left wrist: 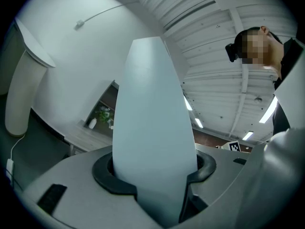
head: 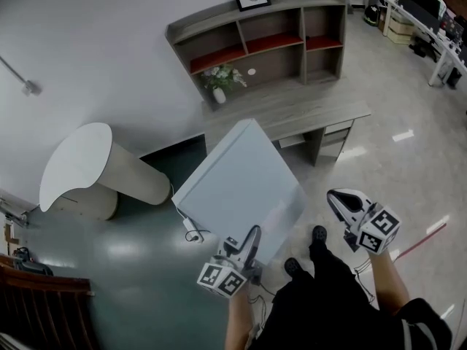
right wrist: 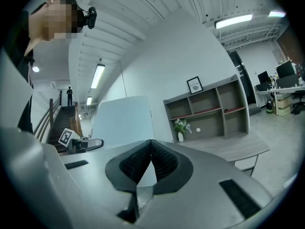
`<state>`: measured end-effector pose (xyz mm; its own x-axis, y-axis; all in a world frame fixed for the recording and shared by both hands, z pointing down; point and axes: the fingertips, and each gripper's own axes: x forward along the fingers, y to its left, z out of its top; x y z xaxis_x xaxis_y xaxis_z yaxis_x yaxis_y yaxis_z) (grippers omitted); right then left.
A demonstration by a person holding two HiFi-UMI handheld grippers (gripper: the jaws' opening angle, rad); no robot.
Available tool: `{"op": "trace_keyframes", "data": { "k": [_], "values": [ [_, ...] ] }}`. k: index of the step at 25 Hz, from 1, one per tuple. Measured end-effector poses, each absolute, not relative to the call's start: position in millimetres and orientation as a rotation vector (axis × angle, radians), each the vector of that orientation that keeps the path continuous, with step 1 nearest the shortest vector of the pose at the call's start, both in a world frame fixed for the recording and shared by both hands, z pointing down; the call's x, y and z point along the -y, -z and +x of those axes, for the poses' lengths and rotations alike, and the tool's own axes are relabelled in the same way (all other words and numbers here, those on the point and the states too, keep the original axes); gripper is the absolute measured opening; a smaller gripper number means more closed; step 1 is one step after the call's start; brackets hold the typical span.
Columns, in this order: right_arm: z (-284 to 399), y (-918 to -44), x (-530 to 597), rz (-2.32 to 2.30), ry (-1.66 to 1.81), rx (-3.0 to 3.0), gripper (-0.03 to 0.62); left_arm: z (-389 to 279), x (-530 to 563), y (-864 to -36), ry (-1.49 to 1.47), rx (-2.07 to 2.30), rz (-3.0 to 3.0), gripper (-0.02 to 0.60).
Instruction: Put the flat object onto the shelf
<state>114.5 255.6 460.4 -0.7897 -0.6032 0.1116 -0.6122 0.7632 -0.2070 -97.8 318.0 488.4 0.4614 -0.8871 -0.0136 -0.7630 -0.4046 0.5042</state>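
The flat object (head: 244, 188) is pale blue-white. The shelf (head: 284, 4) is grey wood-grain with red boards. The left gripper (head: 252, 233) and right gripper (head: 333, 195) carry black-and-white square markers.

Person in black clothes, carrying two pale grey hand-held grippers

The pale grey moulded left gripper (head: 252, 238) and its twin, the right gripper (head: 337, 197), each carry a white cube with black square markers (head: 379, 230), black ribbed rubber jaw pads (right wrist: 164, 163) and dark rectangular strips (right wrist: 236, 198) on the shell. The person wears loose black trousers (head: 328, 297), black shoes (head: 319, 233), black fabric with thin white stripes (head: 419, 334), and a small black head-mounted camera (right wrist: 90, 17).
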Motion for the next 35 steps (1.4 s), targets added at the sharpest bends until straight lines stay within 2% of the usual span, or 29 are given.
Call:
{"op": "trace_keyframes", "data": {
  "k": [14,26,35],
  "values": [
    [108.4,-457.2,-158.2,0.888,-0.389,2.950,0.012,-93.9,-234.4,-487.9,0.367,1.454,2.234,0.268],
    [138.3,-446.5,-41.8,0.765,-0.374,2.991,0.012,-62.5,-135.7,-465.9,0.463,1.564,2.168,0.268],
    [143.1,-453.3,-7.1,0.713,-0.421,2.984,0.012,-59.9,-107.0,-465.8,0.452,1.605,2.139,0.268]
  ]
}}
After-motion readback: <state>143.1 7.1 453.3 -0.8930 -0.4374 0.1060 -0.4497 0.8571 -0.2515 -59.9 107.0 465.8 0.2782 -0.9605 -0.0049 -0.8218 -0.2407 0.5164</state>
